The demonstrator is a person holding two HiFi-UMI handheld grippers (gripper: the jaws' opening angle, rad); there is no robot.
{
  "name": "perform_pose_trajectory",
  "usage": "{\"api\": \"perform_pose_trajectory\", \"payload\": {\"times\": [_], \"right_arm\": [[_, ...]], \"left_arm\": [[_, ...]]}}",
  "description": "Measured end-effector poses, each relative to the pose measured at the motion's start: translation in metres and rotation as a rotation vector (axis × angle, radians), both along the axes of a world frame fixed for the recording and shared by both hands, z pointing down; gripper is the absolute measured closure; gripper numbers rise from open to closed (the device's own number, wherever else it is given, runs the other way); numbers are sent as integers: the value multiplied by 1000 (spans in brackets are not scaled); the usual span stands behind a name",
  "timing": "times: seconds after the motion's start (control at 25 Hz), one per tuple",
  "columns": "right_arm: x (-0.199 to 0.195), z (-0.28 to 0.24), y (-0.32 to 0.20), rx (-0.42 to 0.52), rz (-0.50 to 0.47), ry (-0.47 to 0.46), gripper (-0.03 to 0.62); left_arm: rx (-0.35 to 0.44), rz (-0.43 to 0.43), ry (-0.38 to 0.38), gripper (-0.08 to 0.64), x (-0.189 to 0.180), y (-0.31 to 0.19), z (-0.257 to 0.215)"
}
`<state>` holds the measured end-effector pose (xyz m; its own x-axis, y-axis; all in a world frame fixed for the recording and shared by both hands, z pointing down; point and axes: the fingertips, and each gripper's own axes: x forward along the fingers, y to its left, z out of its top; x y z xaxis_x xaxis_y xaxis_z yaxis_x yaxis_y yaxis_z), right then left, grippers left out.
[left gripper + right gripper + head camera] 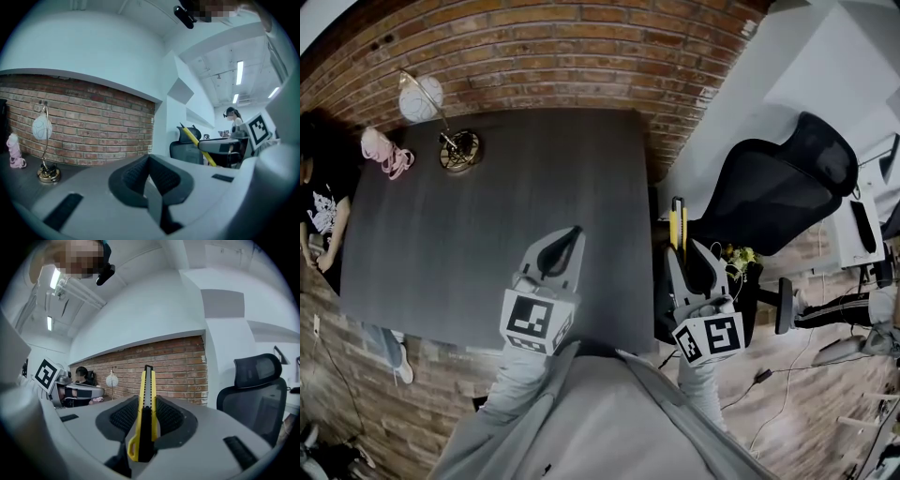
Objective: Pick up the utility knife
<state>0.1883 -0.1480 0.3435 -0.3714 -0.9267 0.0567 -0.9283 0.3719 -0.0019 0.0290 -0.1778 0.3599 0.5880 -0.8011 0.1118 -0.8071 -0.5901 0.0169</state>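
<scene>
The utility knife (146, 401) is seen as a slim yellow body with a black core and a grey notched strip along its upper edge. It ends in a dark tip, and a small yellow loop is formed at its rear end. It is clamped on edge between the dark ribbed fingers (121, 417) of the right gripper (686, 251), with its front part projecting straight ahead beyond them. It is held roughly level in the air, just off the right edge of the dark counter (487, 244), and is pointed towards the brick wall (581, 56). Whether the blade is extended cannot be told.
</scene>
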Motion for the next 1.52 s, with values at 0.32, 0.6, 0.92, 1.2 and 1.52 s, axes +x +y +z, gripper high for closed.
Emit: {"api": "perform_pose_trajectory", "payload": {"times": [0.32,0.6,0.92,1.2,1.52], "right_arm": [[-5,1,0,-5,-21,-22,462],[-7,1,-3,-1,-25,-30,462],[-6,2,-7,0,-26,-33,462],[-6,2,-9,-1,-31,-39,462],[-11,2,-9,1,-42,-41,462]], "left_arm": [[0,-1,-3,541,0,-1,1],[0,-11,-5,541,-3,-3,2],[0,-19,-5,540,-6,-6,3],[0,-31,-6,541,-9,-7,3],[4,-39,-5,540,-14,-7,2]]}}
